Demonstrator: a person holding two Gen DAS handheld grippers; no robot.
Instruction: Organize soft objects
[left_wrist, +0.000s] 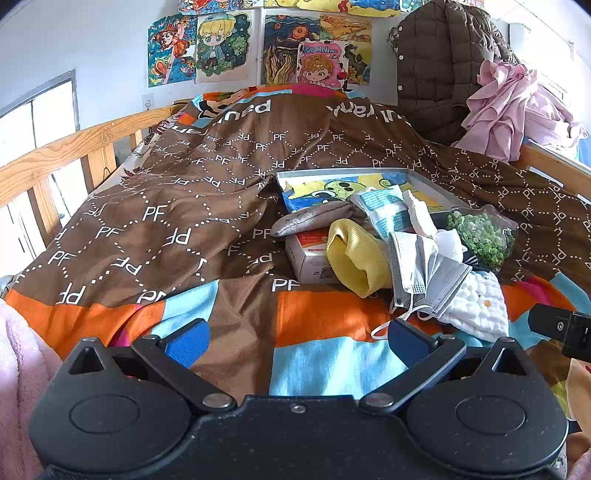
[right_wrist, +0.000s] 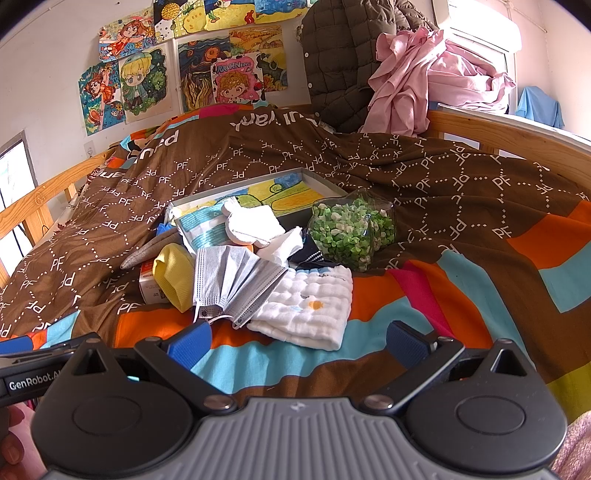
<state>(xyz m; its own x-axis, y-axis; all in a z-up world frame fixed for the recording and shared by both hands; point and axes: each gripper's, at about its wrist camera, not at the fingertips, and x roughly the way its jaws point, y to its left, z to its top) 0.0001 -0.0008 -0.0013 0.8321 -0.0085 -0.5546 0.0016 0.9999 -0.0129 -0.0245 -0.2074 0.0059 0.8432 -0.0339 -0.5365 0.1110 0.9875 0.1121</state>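
The jaws of the left gripper (left_wrist: 295, 341) and the right gripper (right_wrist: 297, 341) are held wide apart and empty, low in frame above the bed (right_wrist: 480, 206). Just beyond, at centre, masks (right_wrist: 236, 284), a white cloth (right_wrist: 310, 314), a yellow cloth (right_wrist: 173, 275) and a bag of green pieces (right_wrist: 347, 230) are heaped before a tray (right_wrist: 321, 177).

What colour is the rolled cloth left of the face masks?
Yellow cloth, clearest in the right wrist view.
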